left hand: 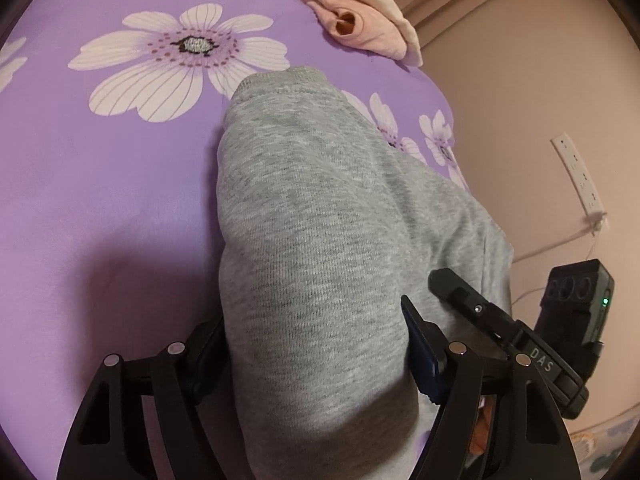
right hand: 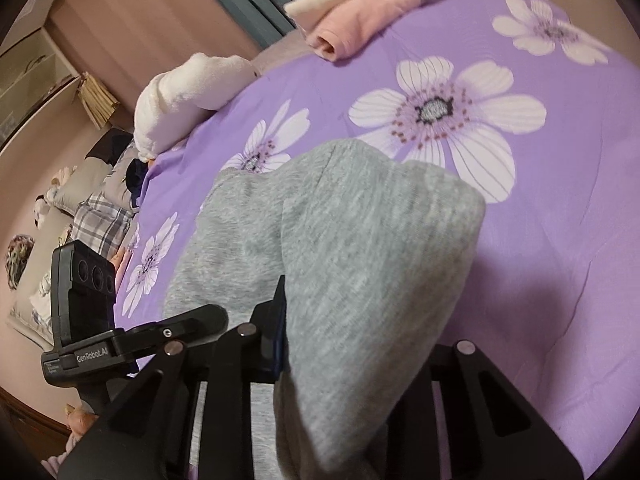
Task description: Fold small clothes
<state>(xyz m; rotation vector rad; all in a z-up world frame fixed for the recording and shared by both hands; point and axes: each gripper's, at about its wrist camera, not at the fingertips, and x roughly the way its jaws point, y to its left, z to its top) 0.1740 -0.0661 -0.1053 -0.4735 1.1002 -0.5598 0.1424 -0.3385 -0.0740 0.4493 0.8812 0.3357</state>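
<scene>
Small grey knit trousers (left hand: 312, 220) hang between both grippers above a purple flowered bedsheet (left hand: 100, 184). My left gripper (left hand: 316, 364) is shut on one end of the grey cloth, which drapes forward with its ribbed cuff (left hand: 280, 80) resting on the sheet. My right gripper (right hand: 356, 344) is shut on the same grey trousers (right hand: 360, 248), with a fold bulging over its fingers. In the left wrist view the other gripper's finger (left hand: 472, 300) shows at the right, close by.
A folded pink garment (left hand: 360, 28) and cream cloth lie at the bed's far edge, also in the right wrist view (right hand: 360, 16). A white plush item (right hand: 188, 92) sits at the bed's left edge, with cushions and plaid fabric (right hand: 104, 216) beyond. A power strip (left hand: 580, 176) lies on the floor.
</scene>
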